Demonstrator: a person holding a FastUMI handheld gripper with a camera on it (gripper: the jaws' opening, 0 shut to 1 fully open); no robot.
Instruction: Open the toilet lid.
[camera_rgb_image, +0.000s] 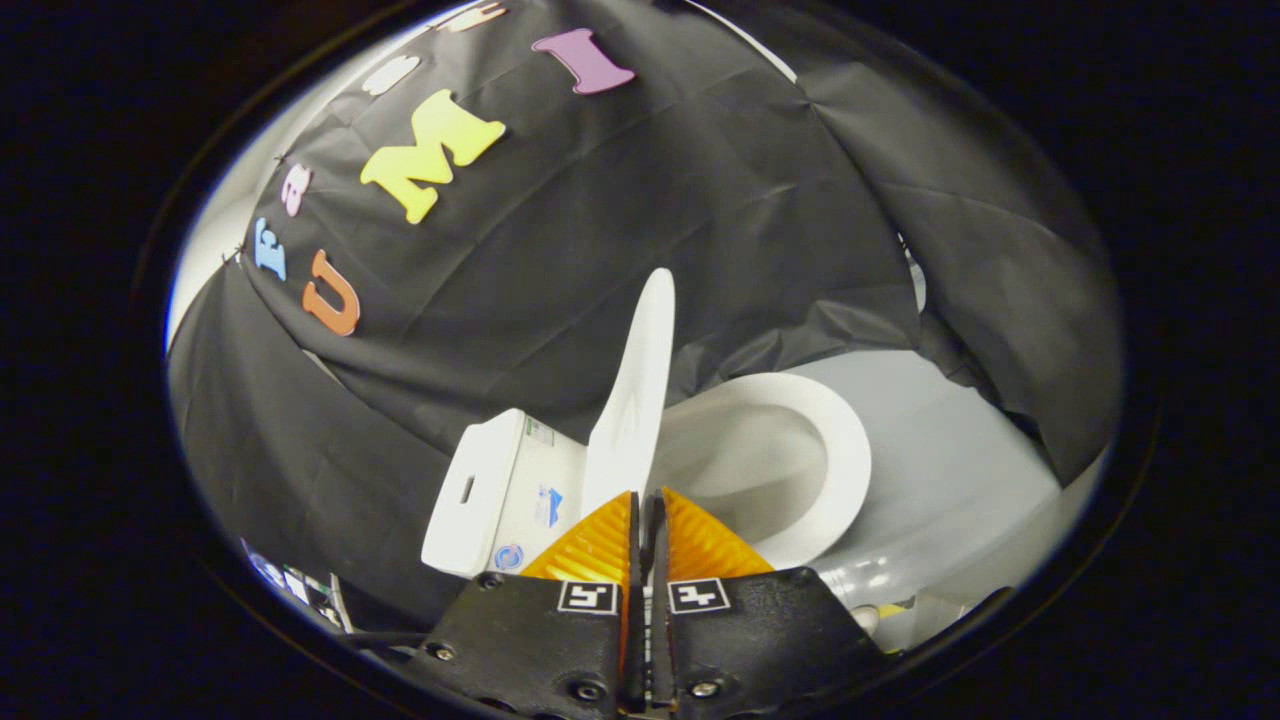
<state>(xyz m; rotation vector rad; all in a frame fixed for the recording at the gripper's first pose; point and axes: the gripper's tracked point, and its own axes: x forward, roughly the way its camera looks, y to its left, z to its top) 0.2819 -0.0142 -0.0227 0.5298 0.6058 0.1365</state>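
Black cloth hung all around the back of the booth, draped in folds, with a pale grey floor (960, 450) showing past it on one side. In the gripper view the whole scene was rolled over sideways, so the toilet (560, 490) looked tipped, with its tank (470, 495) sitting just beyond the fingers and the seat ring (835, 470) and open bowl (750, 455) stretching away on the other side. The lid (635, 385) was already up, standing roughly at a right angle to the seat and seen almost edge-on, its base right ahead of the fingertips. The gripper (648, 500) had its two orange ribbed fingers (600, 545) pressed nearly together with just a thin dark slit between them, and I couldn't make out anything pinched in there; whether the tips were touching the lid's lower edge was honestly too close to call. My read is the lifting part was pretty much done and this was the tail end of the job. If the lid wasn't leaning back against the tank yet, the next move would need a gentle nudge toward the tank, then pulling the gripper clear without dragging the lid back down.
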